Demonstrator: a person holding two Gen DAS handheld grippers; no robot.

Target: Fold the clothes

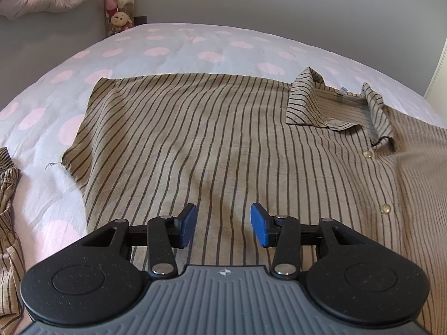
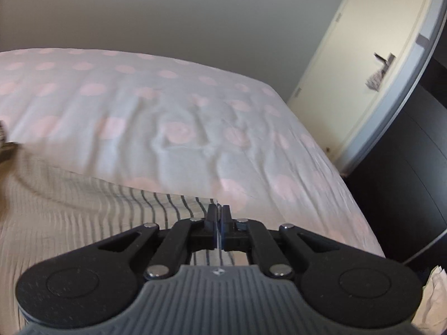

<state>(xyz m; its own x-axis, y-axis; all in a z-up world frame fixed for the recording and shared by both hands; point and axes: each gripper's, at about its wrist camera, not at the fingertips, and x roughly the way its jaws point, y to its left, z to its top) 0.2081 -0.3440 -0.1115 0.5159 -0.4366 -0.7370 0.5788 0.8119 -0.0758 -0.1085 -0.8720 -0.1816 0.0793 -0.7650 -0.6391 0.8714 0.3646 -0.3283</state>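
The striped shirt (image 1: 223, 139) lies front-up on the polka-dot bedsheet (image 1: 167, 47), its long axis running across the left wrist view: the collar (image 1: 329, 106) sits toward the right and the body stretches away to the left, where the straight edge of the cloth ends on the sheet. The placket with two pale buttons (image 1: 367, 154) runs down from the collar toward the lower right.

The fabric is beige-tan with thin dark stripes, lightly rumpled, with soft ridges through the middle. The collar stands partly open, showing a small white label (image 1: 343, 90) inside the neck. In the right wrist view the same shirt (image 2: 83, 223) looks paler and is blurred, its edge raised off the sheet near the tool.

The left gripper (image 1: 223, 226) hovers low over the shirt's middle, pointing across the stripes toward the far side of the bed, its blue pads (image 1: 187, 224) spread apart with nothing between them. The right gripper (image 2: 218, 217) is pressed together, pinching a thin edge of the striped cloth between its fingers, and points toward the bed's far corner and a cream door (image 2: 363, 64).

A second striped garment (image 1: 8, 209) lies bunched at the left edge of the left wrist view, and plush toys (image 1: 120, 2) hang by the wall beyond the bed.
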